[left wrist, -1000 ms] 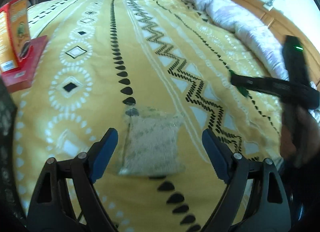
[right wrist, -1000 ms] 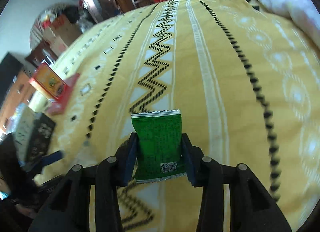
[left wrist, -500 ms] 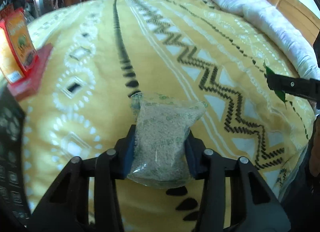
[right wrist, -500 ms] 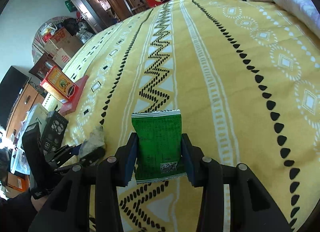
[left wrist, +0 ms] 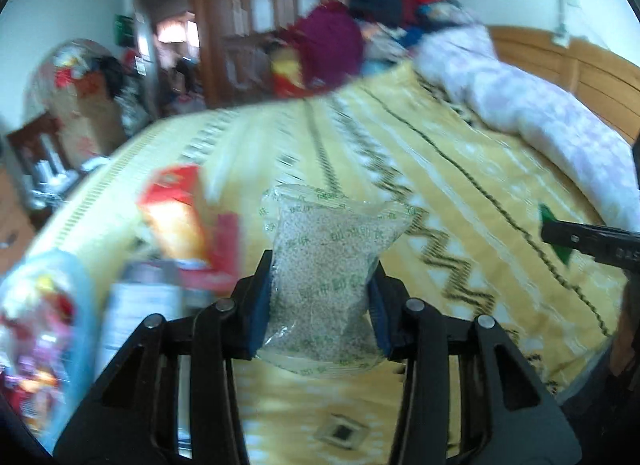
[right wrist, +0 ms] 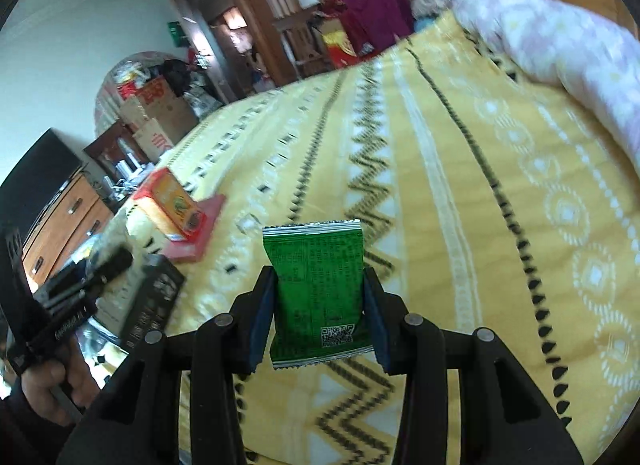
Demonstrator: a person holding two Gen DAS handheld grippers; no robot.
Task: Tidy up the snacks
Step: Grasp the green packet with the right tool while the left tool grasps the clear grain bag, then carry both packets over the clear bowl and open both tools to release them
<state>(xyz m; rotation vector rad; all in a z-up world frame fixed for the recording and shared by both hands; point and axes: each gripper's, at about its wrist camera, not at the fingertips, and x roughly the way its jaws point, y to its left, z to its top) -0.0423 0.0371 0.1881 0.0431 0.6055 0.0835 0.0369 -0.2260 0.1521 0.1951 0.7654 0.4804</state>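
My left gripper is shut on a clear bag of pale grains with green print, held up above the yellow patterned bedspread. My right gripper is shut on a green snack packet with a QR code near its lower edge, also lifted off the bed. In the left wrist view the right gripper's tip with the green packet shows at the right edge. In the right wrist view the left gripper appears at the lower left in a hand.
A red and orange box stands open on the bed's left side, with a black box nearer. A clear bag of colourful snacks lies at the lower left. A pink quilt runs along the right. Cardboard boxes and a wooden dresser stand beyond the bed.
My left gripper closed on the grain bag and lifted it off the bedspread, tilting upward so the room's far side shows. The right gripper rose too, keeping the green packet.
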